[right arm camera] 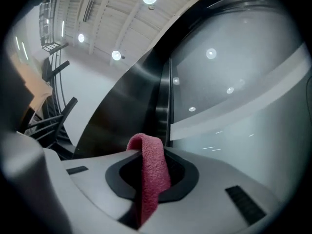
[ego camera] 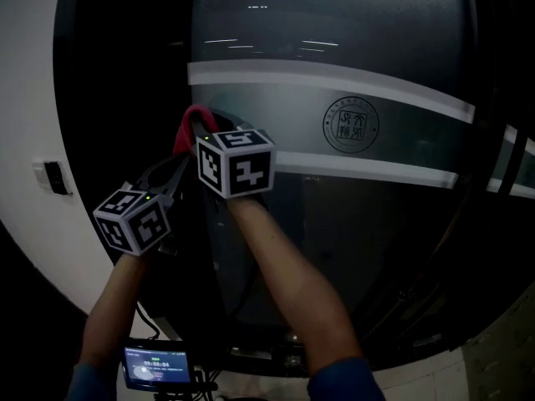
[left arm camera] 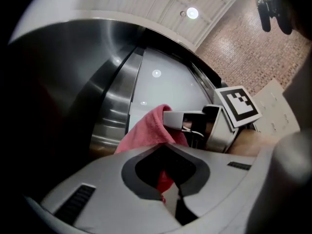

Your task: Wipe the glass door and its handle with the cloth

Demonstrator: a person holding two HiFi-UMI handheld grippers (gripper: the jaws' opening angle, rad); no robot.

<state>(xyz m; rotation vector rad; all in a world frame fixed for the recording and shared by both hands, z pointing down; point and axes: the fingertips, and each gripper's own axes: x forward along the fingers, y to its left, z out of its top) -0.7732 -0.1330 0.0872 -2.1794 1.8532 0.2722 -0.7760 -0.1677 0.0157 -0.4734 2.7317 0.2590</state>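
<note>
In the right gripper view, the right claw [right arm camera: 151, 179] is clamped on a narrow strip of the cloth [right arm camera: 148, 172], a red terry fabric with a nubby pile. The strip rises between the dark pads, folds over in a rounded loop just above them, and its lower end runs down into the closed gap. Beyond it stands the glass door [right arm camera: 234, 82], frosted grey, crossed by a paler band and dotted with reflections of round lamps. A dark metal upright [right arm camera: 163, 106] runs along the door's left edge. In the left gripper view, the left claw [left arm camera: 166, 180] is also closed on the cloth. A red sliver shows in the slit between its pads, and the bulk of the fabric bunches up pinkish and rumpled above them. The body of the right claw touches that bunch from the right, and its marker cube [left arm camera: 237, 106] is turned towards the camera. A broad brushed-steel bar [left arm camera: 112, 106] curves up on the left; I cannot tell whether it is the handle. In the head view, two bare forearms reach up to the door with both claws close together. The cloth peeks out red above the cubes, at the left edge of the glass beside the dark frame. The glass carries two pale horizontal bands and a round seal [ego camera: 351, 125]. A small wall plate [ego camera: 52, 176] sits on the white wall at left, and a lit screen [ego camera: 155, 368] glows at the bottom.
</note>
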